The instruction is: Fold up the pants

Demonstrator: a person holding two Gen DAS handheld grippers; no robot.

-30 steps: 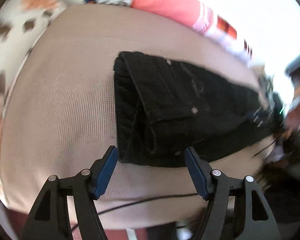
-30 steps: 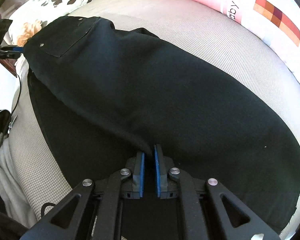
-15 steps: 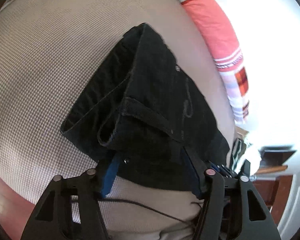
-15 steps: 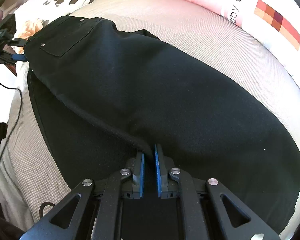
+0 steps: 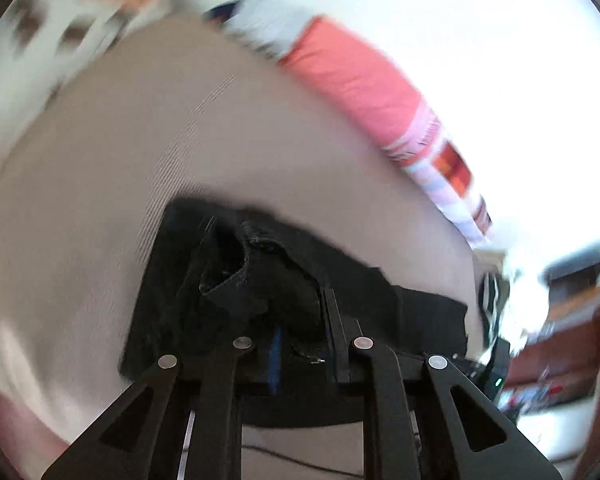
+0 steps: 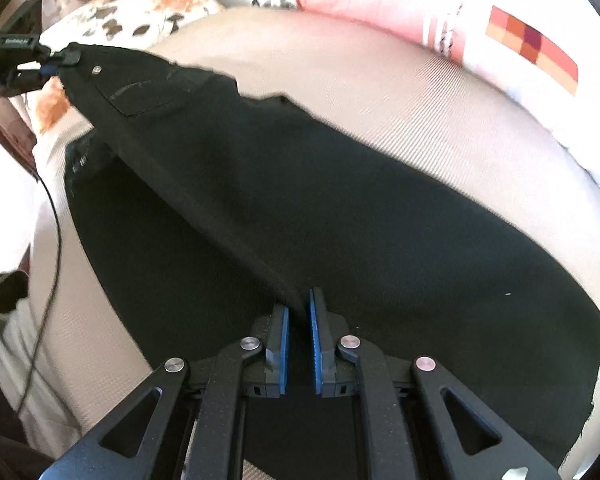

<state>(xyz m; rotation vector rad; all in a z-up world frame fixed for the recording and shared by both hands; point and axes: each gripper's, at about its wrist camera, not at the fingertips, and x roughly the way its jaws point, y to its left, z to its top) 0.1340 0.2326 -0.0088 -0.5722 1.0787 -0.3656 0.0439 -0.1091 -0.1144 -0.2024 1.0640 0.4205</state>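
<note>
Black pants (image 6: 340, 200) lie across a beige bed cover (image 6: 400, 92). My right gripper (image 6: 298, 312) is shut on a fold of a pant leg near me. My left gripper (image 5: 300, 320) is shut on the waistband end of the pants (image 5: 260, 280), which bunches up between its fingers. In the right wrist view the left gripper (image 6: 56, 62) shows at the far left, holding the waistband corner lifted off the bed, with a back pocket (image 6: 148, 92) facing up.
A pink and white patterned pillow (image 6: 500, 32) lies along the far side of the bed. A floral pillow (image 6: 140, 12) sits at the far left. A black cable (image 6: 54, 240) hangs at the bed's left edge. Wooden furniture (image 5: 572, 320) stands beyond the bed.
My left gripper has closed on the waistband and lifted it off the bed. The right gripper stays shut on the leg fold, and the fabric is pulled tauter between them.
</note>
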